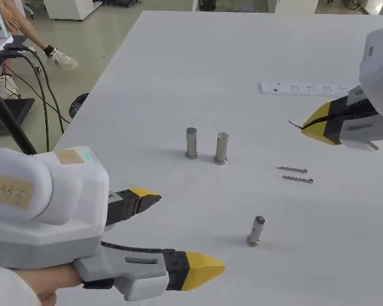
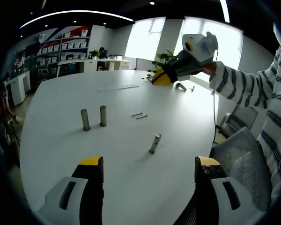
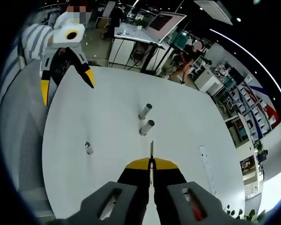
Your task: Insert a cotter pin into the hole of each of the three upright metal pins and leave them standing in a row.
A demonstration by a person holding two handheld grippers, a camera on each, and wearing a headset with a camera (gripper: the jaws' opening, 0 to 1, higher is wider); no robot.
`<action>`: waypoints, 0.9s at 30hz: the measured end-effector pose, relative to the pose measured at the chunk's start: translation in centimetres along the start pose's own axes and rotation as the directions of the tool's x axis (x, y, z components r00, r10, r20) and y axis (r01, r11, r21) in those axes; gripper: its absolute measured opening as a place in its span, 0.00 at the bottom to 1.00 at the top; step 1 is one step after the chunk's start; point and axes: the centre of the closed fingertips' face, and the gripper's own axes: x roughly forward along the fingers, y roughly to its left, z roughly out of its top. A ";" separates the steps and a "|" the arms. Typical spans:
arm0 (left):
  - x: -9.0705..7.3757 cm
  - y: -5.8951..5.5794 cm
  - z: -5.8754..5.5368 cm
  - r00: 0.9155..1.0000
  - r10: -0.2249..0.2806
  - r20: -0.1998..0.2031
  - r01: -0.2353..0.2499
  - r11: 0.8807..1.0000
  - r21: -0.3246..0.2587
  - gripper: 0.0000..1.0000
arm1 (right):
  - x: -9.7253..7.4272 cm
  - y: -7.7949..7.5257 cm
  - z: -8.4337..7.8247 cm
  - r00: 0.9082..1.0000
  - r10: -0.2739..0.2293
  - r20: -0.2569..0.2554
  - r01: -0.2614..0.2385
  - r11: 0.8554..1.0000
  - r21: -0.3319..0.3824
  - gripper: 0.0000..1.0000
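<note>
Head view: right claw grips a cotter pin, apart from metal pins; left claw spread.

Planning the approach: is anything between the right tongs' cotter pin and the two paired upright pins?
Nothing visible: bare table separates the right tongs, holding the cotter pin, from the two upright pins; spare cotter pins lie aside.

"Where do the metal pins stand on the table?"

"Two side by side near the middle. The third pin stands apart, nearer the person and to their right."

"And the cotter pins?"

"Two lie side by side, right of the pair. A third cotter pin sits in the right gripper, farther right. A power strip lies behind."
</note>
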 end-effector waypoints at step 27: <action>2.0 0.0 2.9 0.998 -0.056 0.008 0.056 0.998 0.006 0.69 | -2.4 3.7 3.3 0.976 -0.142 0.163 0.141 0.990 0.019 0.00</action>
